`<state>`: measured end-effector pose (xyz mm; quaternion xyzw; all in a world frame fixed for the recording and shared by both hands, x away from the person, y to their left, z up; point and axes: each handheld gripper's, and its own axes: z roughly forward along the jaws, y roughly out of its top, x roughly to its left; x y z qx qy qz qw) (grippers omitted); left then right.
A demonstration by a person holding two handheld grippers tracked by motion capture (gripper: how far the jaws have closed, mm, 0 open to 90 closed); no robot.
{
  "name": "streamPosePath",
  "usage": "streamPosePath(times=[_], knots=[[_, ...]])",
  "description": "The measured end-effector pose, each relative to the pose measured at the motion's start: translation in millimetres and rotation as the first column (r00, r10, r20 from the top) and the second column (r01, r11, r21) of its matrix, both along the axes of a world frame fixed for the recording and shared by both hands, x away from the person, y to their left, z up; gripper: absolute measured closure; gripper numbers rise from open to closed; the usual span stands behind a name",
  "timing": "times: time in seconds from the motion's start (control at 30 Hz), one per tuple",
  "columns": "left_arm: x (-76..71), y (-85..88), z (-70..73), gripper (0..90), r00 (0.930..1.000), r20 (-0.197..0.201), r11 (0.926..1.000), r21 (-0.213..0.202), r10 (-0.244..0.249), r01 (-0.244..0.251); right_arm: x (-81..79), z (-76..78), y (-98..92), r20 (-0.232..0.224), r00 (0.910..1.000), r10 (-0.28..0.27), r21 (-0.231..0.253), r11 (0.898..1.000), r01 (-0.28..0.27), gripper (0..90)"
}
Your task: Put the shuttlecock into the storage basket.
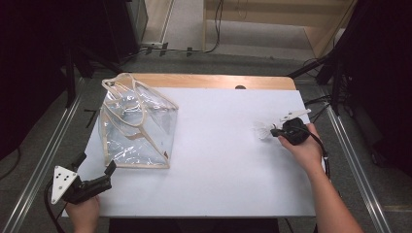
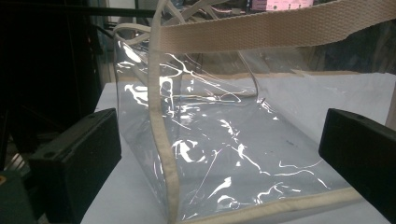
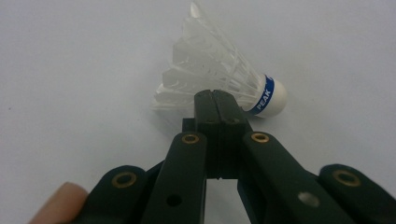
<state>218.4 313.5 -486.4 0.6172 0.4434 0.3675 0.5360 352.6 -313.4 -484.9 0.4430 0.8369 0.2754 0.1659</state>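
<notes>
A white feather shuttlecock (image 3: pixel 224 74) with a blue band and a white cork lies on its side on the white table top (image 1: pixel 218 165), right of centre (image 1: pixel 262 130). My right gripper (image 3: pixel 215 95) is shut, its tips pinched on the near rim of the feather skirt; from above it (image 1: pixel 275 131) sits just right of the shuttlecock. A clear plastic tote bag (image 1: pixel 136 124) with beige trim and handles stands at the table's left. My left gripper (image 1: pixel 96 162) is open near the front left corner, a little short of the bag (image 2: pixel 210 140), nothing between its fingers.
A wooden strip (image 1: pixel 209 80) runs along the table's far edge. Metal rails (image 1: pixel 43 160) flank both sides of the table, with dark equipment and cables beyond. The wide middle of the white top lies between the bag and the shuttlecock.
</notes>
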Motion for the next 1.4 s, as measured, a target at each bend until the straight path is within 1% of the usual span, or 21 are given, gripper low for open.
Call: streamPosePath(times=[0.17, 0.3, 0.33, 0.43, 0.57, 0.6, 0.67, 0.87, 0.9, 0.97, 1.03, 1.1, 1.17, 1.2, 1.23, 1.27, 1.3, 1.33, 1.4], knots=[[0.1, -0.1, 0.0, 0.0, 1.0000, 0.000, 1.0000, 0.001, 0.000, 0.000, 4.8, -2.7, -1.6, 0.002, 0.9999, -0.014, 0.021, 1.000, 0.014, 87.4], [0.1, -0.1, 0.0, 0.0, 1.0000, 0.001, 1.0000, 0.001, 0.000, 0.000, 7.7, -4.0, -1.6, 0.000, 0.9998, -0.019, 0.027, 0.999, 0.019, 87.3], [0.1, -0.1, 0.0, 0.0, 1.0000, 0.001, 1.0000, 0.001, 0.000, 0.000, 9.5, -4.5, -1.0, -0.001, 0.9997, -0.023, 0.035, 0.999, 0.023, 87.3], [0.1, -0.2, 0.0, 0.0, 1.0000, 0.000, 1.0000, 0.001, 0.000, 0.000, 11.9, -4.2, -0.2, -0.001, 0.9997, -0.025, 0.036, 0.999, 0.025, 87.3], [0.1, -0.2, 0.0, 0.0, 1.0000, -0.001, 1.0000, 0.004, -0.001, 0.001, 15.7, -1.5, 2.5, 0.011, 0.9996, -0.025, 0.040, 0.999, 0.025, 87.3], [0.1, -0.1, 0.0, 0.0, 1.0000, 0.000, 1.0000, 0.004, -0.002, 0.002, 16.6, -1.0, 3.4, 0.018, 0.9996, -0.022, 0.038, 0.999, 0.021, 87.2], [0.1, -0.1, 0.0, 0.0, 1.0000, 0.001, 1.0000, 0.000, -0.001, 0.001, 17.2, -0.3, 4.6, 0.017, 0.9997, -0.017, 0.034, 0.999, 0.017, 87.2], [0.1, -0.2, 0.0, 0.0, 1.0000, 0.000, 1.0000, 0.004, -0.002, 0.002, 17.6, 0.0, 2.0, 0.020, 0.9993, -0.031, 0.031, 0.999, 0.030, 87.1], [0.1, -0.2, 0.0, 0.0, 1.0000, 0.000, 1.0000, 0.004, -0.002, 0.002, 18.0, 0.5, 0.7, 0.026, 0.9992, -0.032, 0.035, 0.999, 0.031, 86.8], [0.2, -0.2, 0.0, 0.0, 1.0000, 0.001, 1.0000, 0.002, -0.002, 0.002, 18.9, 3.0, -1.9, 0.041, 0.9981, -0.045, 0.037, 0.998, 0.043, 82.9], [0.1, -0.1, 0.0, 0.0, 1.0000, -0.001, 1.0000, 0.004, -0.002, 0.002, 19.8, 5.6, -4.3, 0.056, 0.9969, -0.054, 0.045, 0.998, 0.052, 81.3], [0.1, -0.3, -0.1, 0.0, 1.0000, -0.001, 1.0000, 0.005, -0.002, 0.002, 21.3, 7.3, -6.7, 0.072, 0.9950, -0.069, 0.040, 0.997, 0.067, 77.2], [0.1, -0.3, 0.0, 0.0, 1.0000, -0.001, 1.0000, 0.005, -0.003, 0.003, 24.4, 9.6, -10.7, 0.078, 0.9918, -0.101, 0.039, 0.994, 0.098, 71.8], [0.1, -0.4, -0.1, 0.0, 1.0000, -0.001, 1.0000, 0.005, -0.002, 0.002, 25.8, 10.8, -12.9, 0.082, 0.9907, -0.109, 0.046, 0.993, 0.105, 68.8], [0.1, -0.4, -0.1, 0.0, 1.0000, -0.001, 1.0000, 0.006, -0.002, 0.002, 27.5, 11.8, -14.9, 0.082, 0.9913, -0.103, 0.059, 0.993, 0.098, 64.7], [0.2, -0.5, -0.1, 0.0, 1.0000, -0.001, 1.0000, 0.005, -0.002, 0.002, 28.5, 12.3, -15.6, 0.080, 0.9916, -0.102, 0.062, 0.993, 0.097, 61.2], [0.2, -0.5, -0.1, 0.0, 1.0000, -0.001, 1.0000, 0.006, -0.001, 0.001, 30.4, 12.4, -16.1, 0.080, 0.9915, -0.103, 0.050, 0.994, 0.099, 58.8], [0.2, -0.6, -0.1, 0.0, 1.0000, 0.000, 1.0000, 0.006, -0.001, 0.001, 34.3, 11.0, -16.5, 0.072, 0.9919, -0.104, 0.026, 0.994, 0.103, 53.8], [0.2, -0.6, -0.1, 0.0, 1.0000, -0.001, 1.0000, 0.007, -0.001, 0.001, 37.5, 8.7, -15.5, 0.055, 0.9925, -0.109, 0.014, 0.994, 0.108, 51.0]])
